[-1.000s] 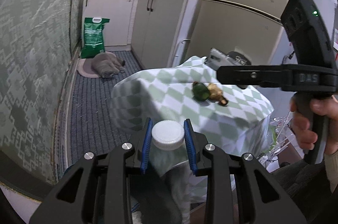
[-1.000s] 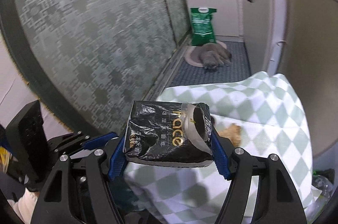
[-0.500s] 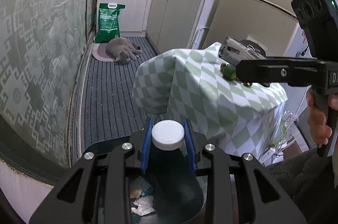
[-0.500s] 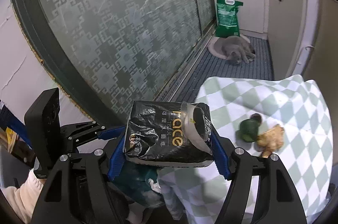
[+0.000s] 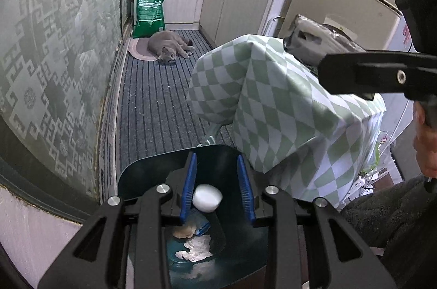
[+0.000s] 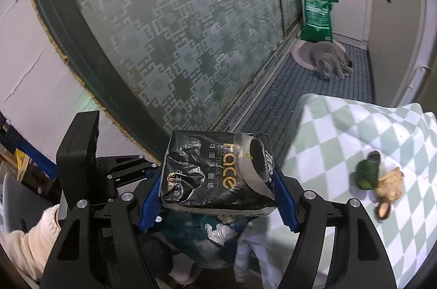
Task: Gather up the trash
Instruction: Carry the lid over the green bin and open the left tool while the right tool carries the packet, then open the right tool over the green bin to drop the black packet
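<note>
Hovering over the dark green trash bin (image 5: 142,174), the left gripper (image 5: 215,193) has its fingers spread so the white-capped bottle (image 5: 207,198) drops in, while the right gripper (image 6: 218,196) waits nearby clamping the black tissue pack (image 6: 215,171).

The left tool (image 5: 217,189) points steeply downward with its blue pads spread apart; the right tool (image 6: 215,196) is level, clamped on a black tissue pack (image 6: 215,169).
</note>
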The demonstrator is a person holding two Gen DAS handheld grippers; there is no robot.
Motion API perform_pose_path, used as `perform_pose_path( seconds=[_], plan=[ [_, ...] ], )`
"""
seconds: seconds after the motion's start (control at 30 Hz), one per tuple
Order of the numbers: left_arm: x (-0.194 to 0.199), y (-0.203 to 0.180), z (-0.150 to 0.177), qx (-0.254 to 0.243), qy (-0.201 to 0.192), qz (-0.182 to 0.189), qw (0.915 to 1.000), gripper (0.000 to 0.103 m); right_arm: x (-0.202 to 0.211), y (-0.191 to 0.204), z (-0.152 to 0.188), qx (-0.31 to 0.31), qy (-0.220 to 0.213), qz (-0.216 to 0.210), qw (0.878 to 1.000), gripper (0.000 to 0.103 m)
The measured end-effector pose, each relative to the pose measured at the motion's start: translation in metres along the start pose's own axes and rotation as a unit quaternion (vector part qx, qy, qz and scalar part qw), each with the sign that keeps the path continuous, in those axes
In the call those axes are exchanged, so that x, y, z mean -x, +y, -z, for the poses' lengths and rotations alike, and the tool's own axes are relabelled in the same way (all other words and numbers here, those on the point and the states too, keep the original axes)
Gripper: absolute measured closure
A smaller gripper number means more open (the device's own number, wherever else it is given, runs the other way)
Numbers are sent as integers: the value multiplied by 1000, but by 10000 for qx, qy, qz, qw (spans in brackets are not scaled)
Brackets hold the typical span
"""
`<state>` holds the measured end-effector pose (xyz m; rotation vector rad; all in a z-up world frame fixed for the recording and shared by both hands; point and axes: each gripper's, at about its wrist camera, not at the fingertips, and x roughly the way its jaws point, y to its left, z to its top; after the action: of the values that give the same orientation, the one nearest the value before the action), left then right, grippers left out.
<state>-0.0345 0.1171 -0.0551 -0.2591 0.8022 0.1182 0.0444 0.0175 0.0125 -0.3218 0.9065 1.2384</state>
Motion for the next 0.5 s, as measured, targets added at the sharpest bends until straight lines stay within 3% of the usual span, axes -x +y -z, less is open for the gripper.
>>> perform_pose_path(
  seconds=[0.17, 0.33, 0.5],
  plan=[
    [3, 4, 2, -28, -28, -31, 10000, 70, -8, 9, -2, 73, 90, -72, 9999, 31],
    [15, 8, 2, -1, -254, 85, 9996, 79, -21, 16, -3, 142, 283, -161, 9994, 30],
    [25, 20, 1, 240, -493, 27, 9985, 80, -33, 21, 0, 148, 516, -333, 9980, 30]
  ],
)
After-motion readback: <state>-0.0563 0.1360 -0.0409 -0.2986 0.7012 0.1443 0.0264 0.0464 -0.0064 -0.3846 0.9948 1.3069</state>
